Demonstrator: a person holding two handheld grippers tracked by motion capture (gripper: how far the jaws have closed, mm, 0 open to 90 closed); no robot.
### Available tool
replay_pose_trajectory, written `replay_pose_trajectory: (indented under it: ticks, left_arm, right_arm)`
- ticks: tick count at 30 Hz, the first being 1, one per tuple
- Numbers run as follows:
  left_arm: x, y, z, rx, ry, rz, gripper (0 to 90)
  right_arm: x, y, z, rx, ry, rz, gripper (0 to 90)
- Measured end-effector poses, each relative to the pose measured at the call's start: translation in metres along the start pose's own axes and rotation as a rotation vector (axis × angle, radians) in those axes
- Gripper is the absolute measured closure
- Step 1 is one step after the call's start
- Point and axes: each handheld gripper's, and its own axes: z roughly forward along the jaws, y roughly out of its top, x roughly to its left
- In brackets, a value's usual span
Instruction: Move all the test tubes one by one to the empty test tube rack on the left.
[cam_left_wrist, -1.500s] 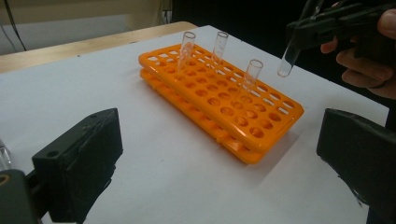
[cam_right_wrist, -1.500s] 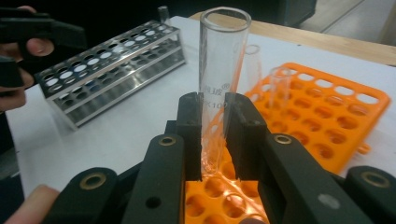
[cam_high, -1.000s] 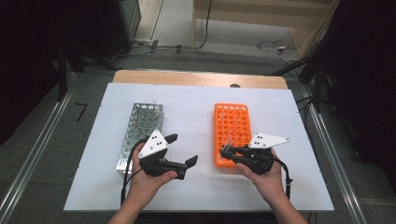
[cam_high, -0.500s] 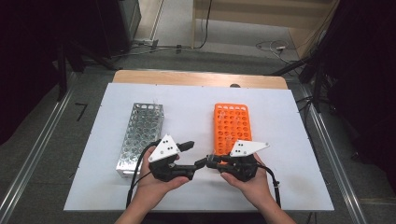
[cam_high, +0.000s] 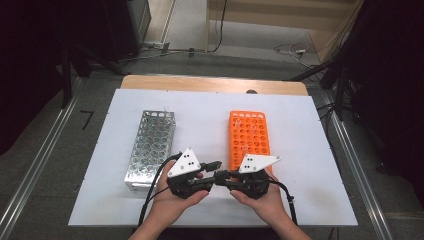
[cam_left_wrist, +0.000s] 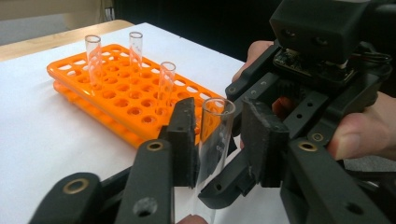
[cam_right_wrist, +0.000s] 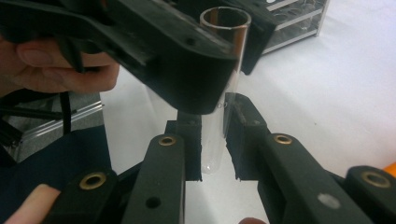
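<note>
A clear glass test tube (cam_left_wrist: 215, 135) stands upright between both grippers at the table's front middle. My right gripper (cam_right_wrist: 214, 140) is shut on the test tube's (cam_right_wrist: 223, 51) lower part, near its round bottom. My left gripper (cam_left_wrist: 217, 140) reaches in from the other side, higher on the tube. Its jaws have just been closing with the tube between them; one pad lies against the glass and a gap still shows at the other. In the high view the left gripper (cam_high: 214, 172) and right gripper (cam_high: 226, 176) meet tip to tip.
An orange rack (cam_high: 249, 137) behind the right hand holds three upright glass tubes (cam_left_wrist: 166, 81). A metal rack (cam_high: 150, 147) stands to the left of the hands. Both rest on a white board (cam_high: 200, 112) over a wooden table.
Both hands have come together at the front middle. The left gripper's jaws, wide apart a second ago, have narrowed around the tube that the right gripper carries.
</note>
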Motion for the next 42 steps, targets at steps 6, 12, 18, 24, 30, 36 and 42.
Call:
replay_pose_trajectory:
  ticks: [6, 12, 18, 24, 30, 36, 42]
  left_arm:
    - [0.000, 0.000, 0.000, 0.002, 0.001, 0.007, 74.4]
    - [-0.001, 0.000, 0.000, 0.003, 0.014, 0.021, 75.9]
    - [0.001, 0.001, -0.002, -0.009, 0.019, 0.010, 76.1]
    - [0.007, 0.006, -0.007, -0.019, 0.050, 0.004, 76.2]
    - [0.017, 0.013, -0.013, -0.031, 0.095, 0.011, 76.2]
    - [0.031, 0.018, -0.021, -0.044, 0.133, -0.003, 76.2]
    - [0.044, 0.022, -0.030, -0.052, 0.170, -0.009, 76.2]
  right_arm:
    - [0.002, 0.001, 0.001, 0.001, 0.008, -0.008, 74.2]
    - [0.002, 0.001, 0.001, 0.001, 0.011, -0.003, 74.1]
    - [0.001, 0.001, 0.000, -0.017, 0.014, 0.003, 72.9]
    - [-0.005, 0.000, -0.008, -0.050, -0.011, 0.006, 56.8]
    - [-0.015, -0.006, -0.024, -0.088, -0.043, 0.032, 38.6]
    - [-0.023, -0.017, -0.042, -0.113, -0.080, 0.045, 31.6]
    - [-0.031, -0.029, -0.062, -0.124, -0.123, 0.070, 26.8]
